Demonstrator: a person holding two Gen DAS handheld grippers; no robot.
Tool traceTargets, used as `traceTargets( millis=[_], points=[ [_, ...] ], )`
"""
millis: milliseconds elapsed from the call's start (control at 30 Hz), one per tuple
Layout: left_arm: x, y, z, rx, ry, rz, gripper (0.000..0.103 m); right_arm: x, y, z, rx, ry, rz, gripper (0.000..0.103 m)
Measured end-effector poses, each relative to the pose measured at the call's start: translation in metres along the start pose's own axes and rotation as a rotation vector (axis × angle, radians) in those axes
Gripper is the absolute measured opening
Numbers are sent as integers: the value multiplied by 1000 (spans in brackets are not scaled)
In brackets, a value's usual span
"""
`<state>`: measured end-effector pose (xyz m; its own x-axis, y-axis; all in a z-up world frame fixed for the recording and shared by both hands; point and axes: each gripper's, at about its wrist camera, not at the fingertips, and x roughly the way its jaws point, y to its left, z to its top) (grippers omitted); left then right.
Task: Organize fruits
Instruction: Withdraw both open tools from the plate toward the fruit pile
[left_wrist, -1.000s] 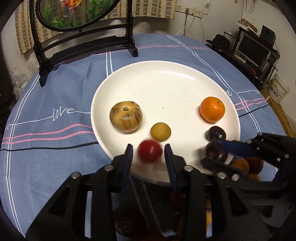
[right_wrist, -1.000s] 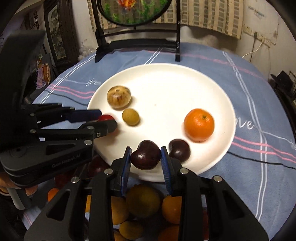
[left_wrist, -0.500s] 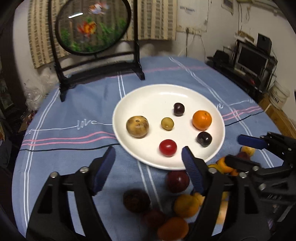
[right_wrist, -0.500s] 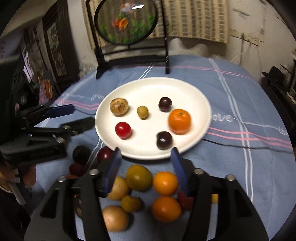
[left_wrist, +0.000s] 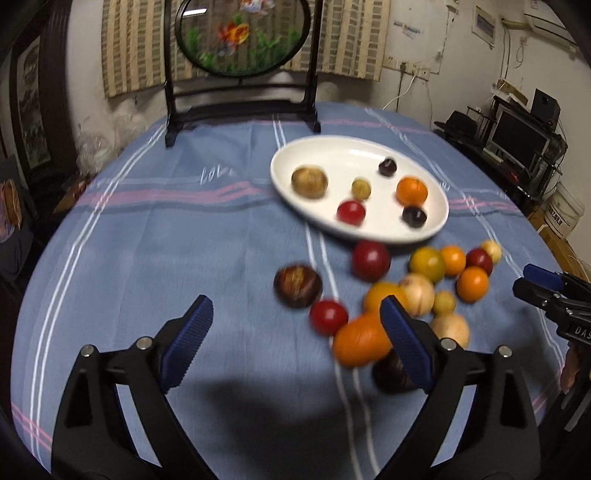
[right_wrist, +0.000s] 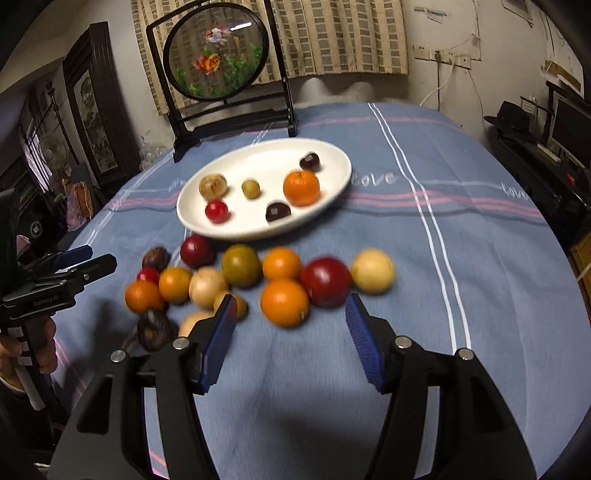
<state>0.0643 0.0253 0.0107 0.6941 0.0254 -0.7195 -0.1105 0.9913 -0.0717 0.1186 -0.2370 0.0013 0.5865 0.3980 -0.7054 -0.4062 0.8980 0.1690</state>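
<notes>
Worktop (left_wrist: 155, 236): round, under blue striped cloth, carrying everything below. Standing at far edge, a round goldfish screen on black stand (left_wrist: 242, 35).

White plate (right_wrist: 236, 227) past mid-worktop, holding six fruits: a mottled brown one, a small yellow-green one, an orange, a red one, two dark plums. Well spaced, none touching.

Loose fruit cluster (right_wrist: 243, 275) on cloth just in front of plate's near rim, between plate and both tools. Oranges, pale yellow rounds, dark reds, an olive-green one, several dark brown ones. Many touching neighbours; blur hiding exact count.

Right tool (right_wrist: 291, 334): jaws spread wide, nothing between them, held low above cloth. Nearest orange (right_wrist: 284, 302) lying straight ahead of the gap, just beyond the fingertips, touching big dark red fruit (right_wrist: 325, 281) on its right. Round fruit, no long axis to align on.

Left tool (left_wrist: 295, 328): jaws also wide apart, empty. Small red fruit (left_wrist: 328, 316) and oblong orange fruit (left_wrist: 360, 341) ahead, toward right finger's side; oblong one lying with long axis roughly across the view, partly behind that finger. Dark brown fruit (left_wrist: 297, 286) a little farther, near centre line.

Judgement: next pick pending from the loose cluster. Right tool better lined up on nearest orange; left tool needing a shift rightward. Risk: neighbours nudged and rolling when jaws close in the crowd.
</notes>
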Motion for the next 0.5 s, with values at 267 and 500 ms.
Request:
traceTargets(
  millis=[267,500],
  points=[
    [-4,1,-16,2,21,-13,93,2,18,-17,-40,42,31,62],
    [3,2,-21,15,52,-13,94,19,59,-28,-230,101,61,62]
  ],
)
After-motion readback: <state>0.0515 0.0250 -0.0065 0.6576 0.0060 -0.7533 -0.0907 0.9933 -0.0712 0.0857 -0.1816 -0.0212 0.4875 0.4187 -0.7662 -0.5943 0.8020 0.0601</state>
